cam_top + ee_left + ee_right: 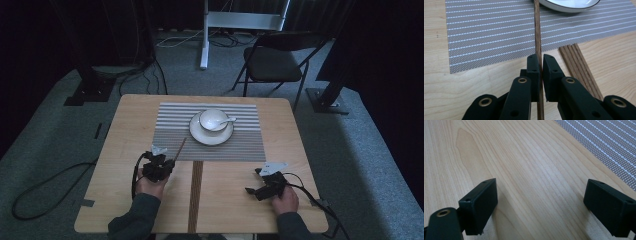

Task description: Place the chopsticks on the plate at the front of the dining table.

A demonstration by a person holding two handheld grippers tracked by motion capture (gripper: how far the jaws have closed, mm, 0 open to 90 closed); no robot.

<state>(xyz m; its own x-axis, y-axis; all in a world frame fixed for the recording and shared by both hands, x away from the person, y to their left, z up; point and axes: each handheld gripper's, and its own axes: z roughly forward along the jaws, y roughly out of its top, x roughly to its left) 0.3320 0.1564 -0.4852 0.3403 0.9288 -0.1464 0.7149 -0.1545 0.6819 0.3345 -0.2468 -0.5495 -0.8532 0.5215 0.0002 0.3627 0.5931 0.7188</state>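
Flanking the clamped chopstick (537, 37): placemat (486, 32), spare chopsticks (579, 67).

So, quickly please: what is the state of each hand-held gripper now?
Left hand-held gripper: closed, holding one wooden chopstick.
Right hand-held gripper: open, holding nothing, above the table.

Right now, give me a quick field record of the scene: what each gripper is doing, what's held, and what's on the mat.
left gripper: shut on one brown chopstick, held near its end, tip pointing toward the plate
right gripper: open, nothing between the jaws, over bare table
remaining chopsticks: lying side by side on the table, just below the mat
placemat: grey, striped, at table centre
plate: on the mat, bowl on it
spoon: white, resting in the bowl, handle to the right
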